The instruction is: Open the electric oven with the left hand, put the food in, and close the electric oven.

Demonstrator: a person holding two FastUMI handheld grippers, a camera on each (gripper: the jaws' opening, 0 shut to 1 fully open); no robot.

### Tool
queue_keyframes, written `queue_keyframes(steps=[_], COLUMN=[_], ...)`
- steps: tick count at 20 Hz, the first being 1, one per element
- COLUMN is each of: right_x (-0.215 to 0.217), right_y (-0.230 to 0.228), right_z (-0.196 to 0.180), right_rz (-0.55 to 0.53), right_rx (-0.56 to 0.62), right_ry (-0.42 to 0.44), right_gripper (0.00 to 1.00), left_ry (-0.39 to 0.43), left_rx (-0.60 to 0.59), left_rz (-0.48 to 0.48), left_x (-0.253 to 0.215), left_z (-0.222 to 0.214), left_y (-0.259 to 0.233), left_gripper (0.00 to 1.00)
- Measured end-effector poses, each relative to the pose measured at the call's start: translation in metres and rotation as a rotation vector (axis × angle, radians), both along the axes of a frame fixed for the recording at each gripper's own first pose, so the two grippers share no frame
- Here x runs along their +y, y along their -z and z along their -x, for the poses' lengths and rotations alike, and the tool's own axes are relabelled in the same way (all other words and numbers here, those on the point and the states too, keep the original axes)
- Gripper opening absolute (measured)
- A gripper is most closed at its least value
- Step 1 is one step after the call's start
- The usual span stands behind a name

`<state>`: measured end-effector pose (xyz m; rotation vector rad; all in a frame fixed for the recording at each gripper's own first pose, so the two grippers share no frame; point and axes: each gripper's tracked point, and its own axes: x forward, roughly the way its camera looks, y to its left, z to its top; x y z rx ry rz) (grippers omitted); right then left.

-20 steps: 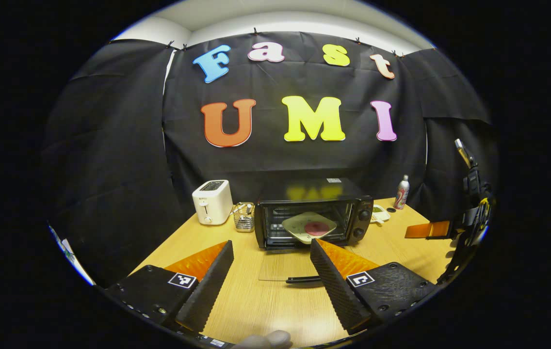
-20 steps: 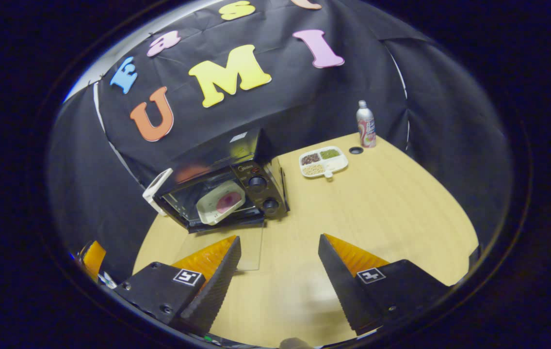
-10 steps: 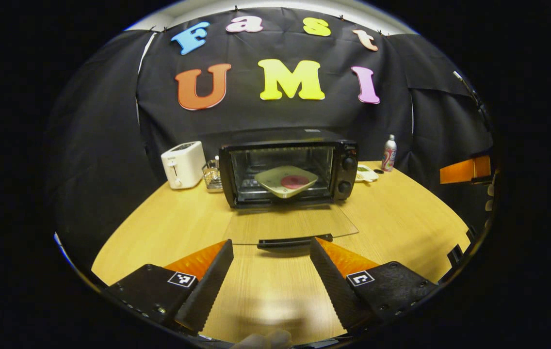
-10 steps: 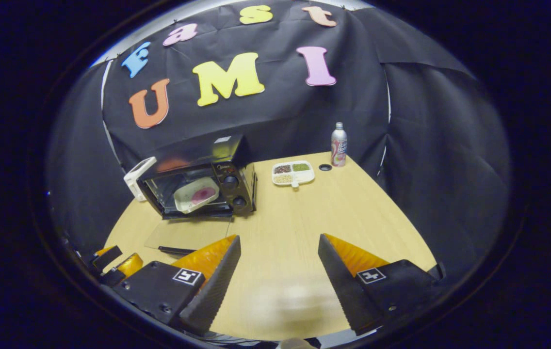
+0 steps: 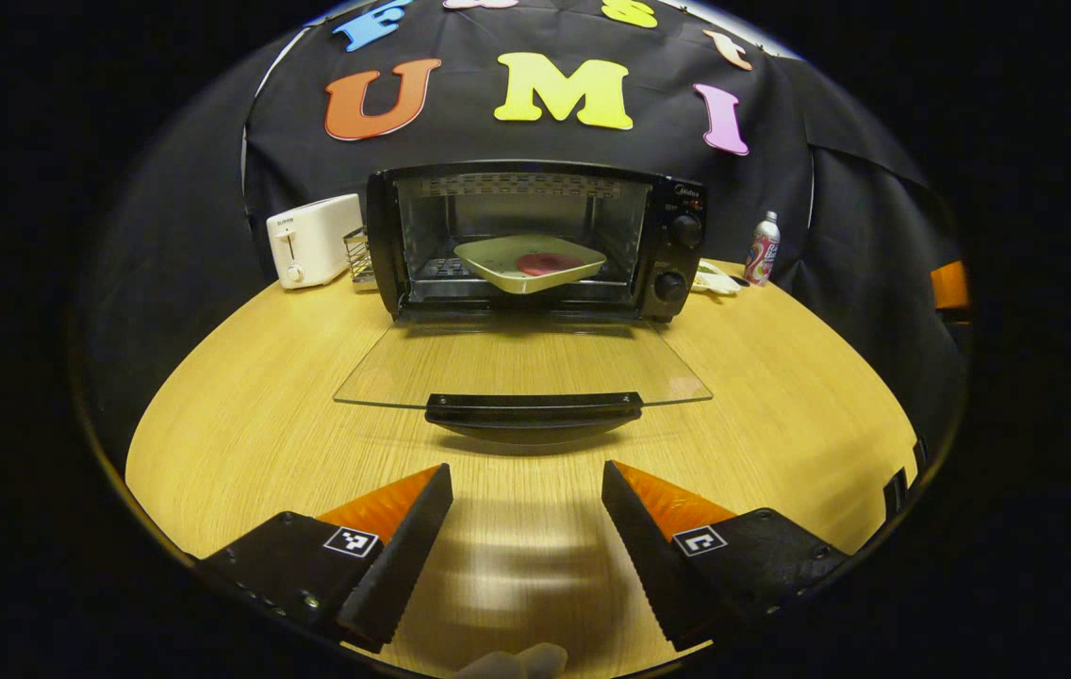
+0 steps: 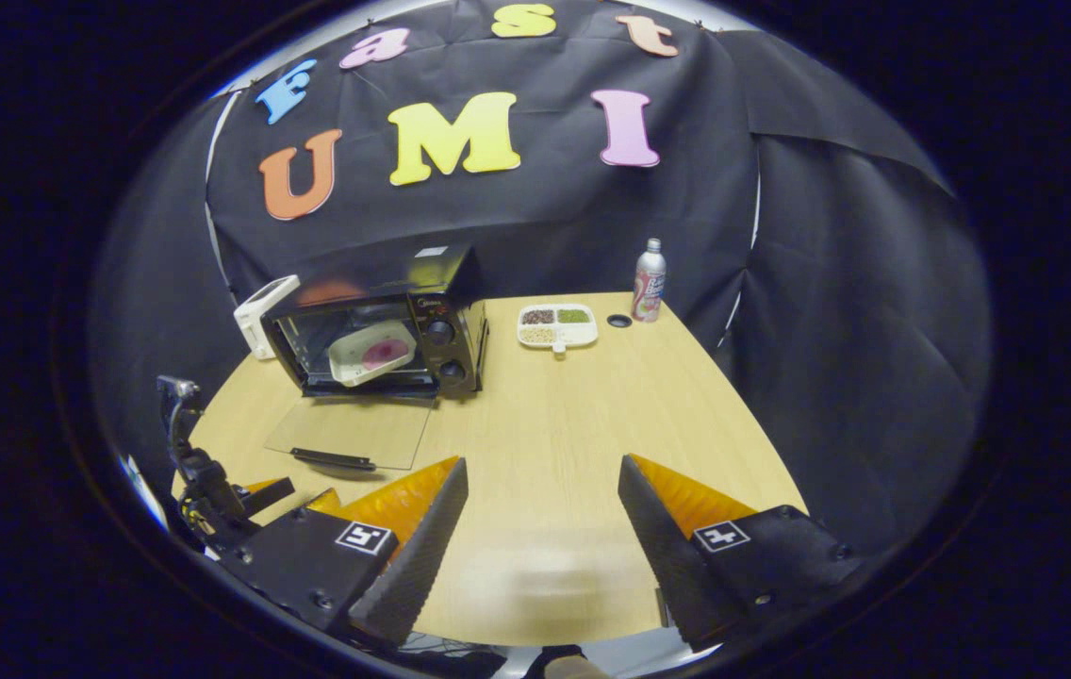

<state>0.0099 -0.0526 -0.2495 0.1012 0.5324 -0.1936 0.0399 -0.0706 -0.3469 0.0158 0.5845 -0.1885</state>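
We've dropped the left gripper (image 5: pixel 526 528) low toward the black door handle (image 5: pixel 534 409), both grippers' fingers apart and empty; pale plate of food (image 5: pixel 530 261) sits inside the black electric oven (image 5: pixel 535 240) ahead, so closing remains.

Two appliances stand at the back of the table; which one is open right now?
The black oven: its glass door lies folded down flat, with the plate of food inside. The white toaster beside it has no door.

plate (image 5: pixel 528 262) inside oven (image 5: pixel 535 240), toaster (image 5: pixel 313 240) left, bottle (image 5: pixel 761 261) right
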Motion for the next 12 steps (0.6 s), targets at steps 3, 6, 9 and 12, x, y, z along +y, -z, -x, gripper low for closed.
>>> queue_keyframes(steps=[3,6,9,12], right_x=[-0.002,-0.004,-0.003,-0.001], right_y=[0.002,0.004,0.007,0.010], right_z=[-0.004,-0.010,-0.015,-0.020], right_rz=[0.014,-0.007,0.014,-0.023], right_rx=[0.015,0.023,0.028,0.036], right_ry=[-0.006,0.008,-0.003,0.008], right_gripper=[0.96,0.96,1.00,1.00], left_ry=[0.000,0.007,0.016,0.020], left_rx=[0.011,0.031,0.013,0.016], left_rz=[-0.014,-0.029,-0.054,-0.059], left_x=[-0.002,-0.006,-0.005,-0.005], left_z=[-0.014,-0.023,-0.032,-0.036], left_y=[0.014,0.024,0.023,0.024], left_gripper=[0.97,0.97,0.97,0.97])
